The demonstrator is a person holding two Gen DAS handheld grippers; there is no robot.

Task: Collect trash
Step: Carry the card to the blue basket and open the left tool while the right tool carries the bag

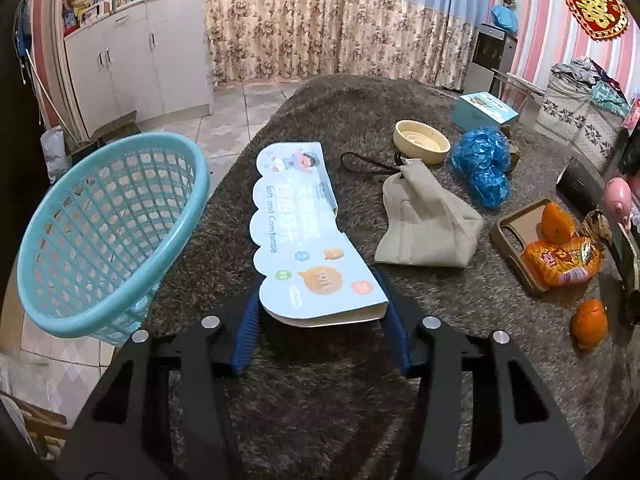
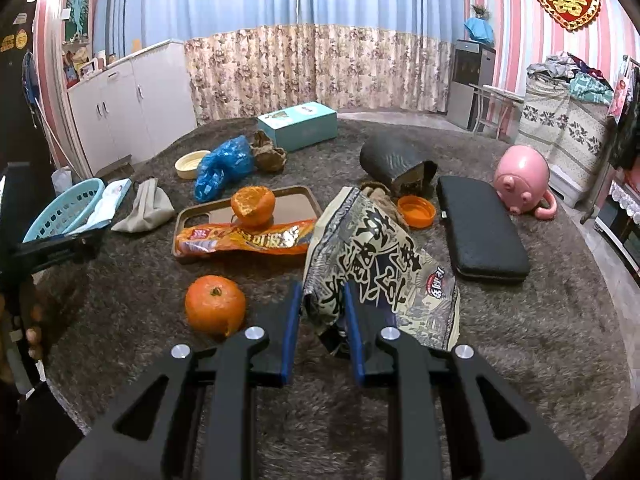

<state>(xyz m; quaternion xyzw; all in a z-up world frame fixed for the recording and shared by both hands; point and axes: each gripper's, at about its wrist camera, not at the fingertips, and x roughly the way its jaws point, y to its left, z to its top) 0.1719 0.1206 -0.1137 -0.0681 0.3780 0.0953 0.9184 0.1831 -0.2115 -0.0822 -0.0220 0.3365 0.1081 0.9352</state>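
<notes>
My left gripper [image 1: 320,308] is shut on the near end of a light blue printed cardboard package [image 1: 304,232], held over the brown shaggy table cover [image 1: 320,400]. A teal mesh basket [image 1: 108,232] stands just to its left at the table edge; it also shows in the right wrist view [image 2: 64,212]. My right gripper [image 2: 322,300] is shut on a crumpled beige and black snack wrapper [image 2: 376,264], lifted above the cover. An orange snack bag [image 2: 244,240] lies across a brown tray [image 2: 304,200].
A whole tangerine [image 2: 214,304] lies left of my right gripper; a half-peeled one [image 2: 254,204] sits on the tray. Nearby are a beige pouch [image 1: 428,224], blue plastic bag [image 1: 484,164], cream bowl [image 1: 420,140], teal box [image 2: 298,124], black case [image 2: 480,228], pink piggy bank [image 2: 520,184], orange lid [image 2: 416,210].
</notes>
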